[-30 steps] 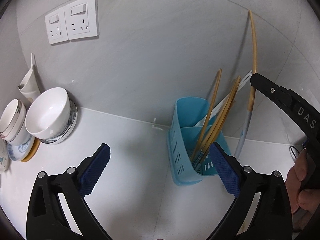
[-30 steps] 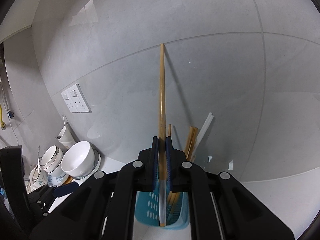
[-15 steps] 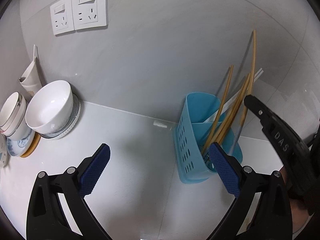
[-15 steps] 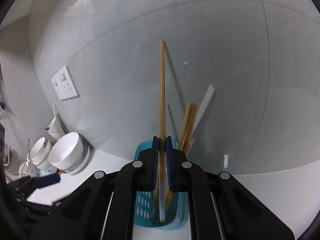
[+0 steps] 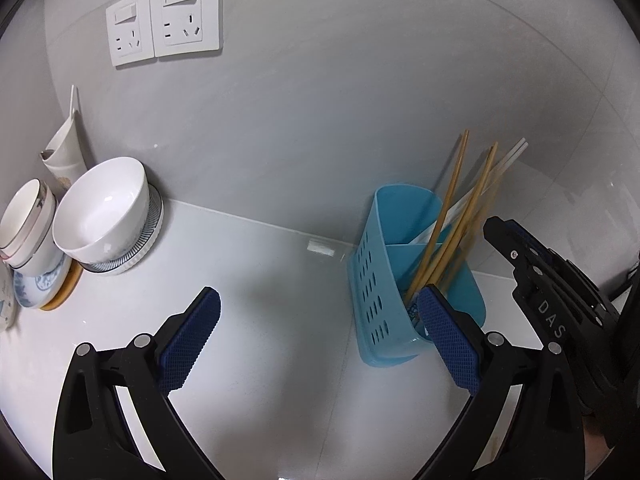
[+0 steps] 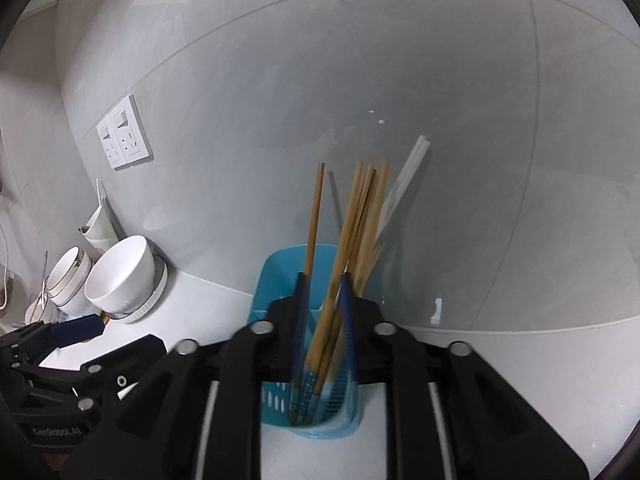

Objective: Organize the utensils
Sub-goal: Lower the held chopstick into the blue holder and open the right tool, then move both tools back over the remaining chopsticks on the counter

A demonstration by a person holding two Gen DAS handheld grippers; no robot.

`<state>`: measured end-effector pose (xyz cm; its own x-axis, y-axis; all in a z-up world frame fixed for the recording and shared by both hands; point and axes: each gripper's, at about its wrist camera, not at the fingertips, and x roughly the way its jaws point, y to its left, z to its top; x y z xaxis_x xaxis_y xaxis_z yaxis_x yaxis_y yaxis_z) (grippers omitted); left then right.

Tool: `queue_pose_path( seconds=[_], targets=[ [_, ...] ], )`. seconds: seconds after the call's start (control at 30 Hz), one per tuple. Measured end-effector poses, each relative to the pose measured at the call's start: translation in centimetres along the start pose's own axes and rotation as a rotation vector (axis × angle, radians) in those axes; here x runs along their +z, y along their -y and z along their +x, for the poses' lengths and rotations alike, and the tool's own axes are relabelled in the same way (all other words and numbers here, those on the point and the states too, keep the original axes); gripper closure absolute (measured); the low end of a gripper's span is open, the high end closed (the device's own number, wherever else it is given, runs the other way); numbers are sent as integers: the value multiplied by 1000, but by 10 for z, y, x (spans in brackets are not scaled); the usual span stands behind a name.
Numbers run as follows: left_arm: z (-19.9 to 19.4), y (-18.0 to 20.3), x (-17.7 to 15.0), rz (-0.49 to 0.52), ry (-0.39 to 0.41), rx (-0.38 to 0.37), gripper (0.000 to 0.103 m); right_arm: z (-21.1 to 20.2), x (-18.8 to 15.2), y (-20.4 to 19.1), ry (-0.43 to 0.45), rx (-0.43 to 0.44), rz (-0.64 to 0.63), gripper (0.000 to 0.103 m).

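A blue perforated utensil holder (image 5: 384, 280) stands on the white counter against the wall, also in the right wrist view (image 6: 280, 264). Several bamboo chopsticks (image 5: 452, 224) and white ones (image 6: 404, 176) lean upright in it. My right gripper (image 6: 323, 280) hangs just above the holder with its jaws slightly parted and nothing held; chopsticks (image 6: 352, 216) stand in the gap. It shows from the side in the left wrist view (image 5: 504, 232). My left gripper (image 5: 316, 332) is wide open and empty, low over the counter left of the holder.
A white bowl (image 5: 104, 208) on a ribbed dish, stacked small bowls (image 5: 24, 220) and plates sit at the left by the wall. Two wall sockets (image 5: 164, 16) are above. Bare counter (image 5: 256, 272) lies between bowls and holder.
My right gripper lowered the long bamboo chopstick into the blue holder and opened, letting it go. The chopstick now stands among the others. My left gripper stayed open.
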<state>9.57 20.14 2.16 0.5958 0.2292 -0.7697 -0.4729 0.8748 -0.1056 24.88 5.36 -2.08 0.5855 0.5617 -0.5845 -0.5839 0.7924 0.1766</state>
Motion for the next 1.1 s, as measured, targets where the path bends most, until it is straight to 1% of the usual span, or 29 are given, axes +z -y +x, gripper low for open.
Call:
queue_pose_path(
  seconds=[0.03, 0.07, 0.1, 0.17, 0.2, 0.27, 0.33, 0.37, 0.5, 0.63, 0.77, 0.93, 1.1],
  targets=[
    [-3, 1, -1, 2, 3, -1, 6, -5, 0, 1, 0, -8, 1, 72],
    [-5, 3, -1, 3, 5, -2, 6, -10, 0, 3, -1, -17, 1, 65],
    [-8, 4, -2, 6, 5, -6, 6, -14, 0, 5, -3, -24, 2, 61],
    [-13, 9, -5, 15, 7, -15, 6, -26, -2, 11, -9, -38, 5, 45],
    [-16, 11, -7, 19, 6, -21, 6, -32, -4, 15, -14, -44, 4, 42],
    [-22, 19, -13, 26, 4, -35, 6, -44, -10, 26, -32, -79, -5, 31],
    [-27, 27, -21, 36, -1, -47, 6, -53, -17, 37, -42, -108, -1, 24],
    [-28, 33, -26, 45, -6, -52, 6, -61, -22, 47, -52, -135, 7, 18],
    [-32, 56, -46, 67, -46, -83, 6, -84, -41, 81, -81, -201, 43, 8],
    [-31, 81, -68, 101, -83, -100, 6, -107, -63, 117, -121, -262, 90, 8],
    [-25, 103, -92, 122, -149, -115, 6, -125, -90, 147, -181, -316, 108, 8],
    [-13, 126, -126, 137, -228, -134, 6, -146, -124, 174, -250, -356, 127, 8],
    [-3, 139, -160, 149, -308, -119, 6, -161, -160, 194, -324, -379, 154, 8]
  ],
)
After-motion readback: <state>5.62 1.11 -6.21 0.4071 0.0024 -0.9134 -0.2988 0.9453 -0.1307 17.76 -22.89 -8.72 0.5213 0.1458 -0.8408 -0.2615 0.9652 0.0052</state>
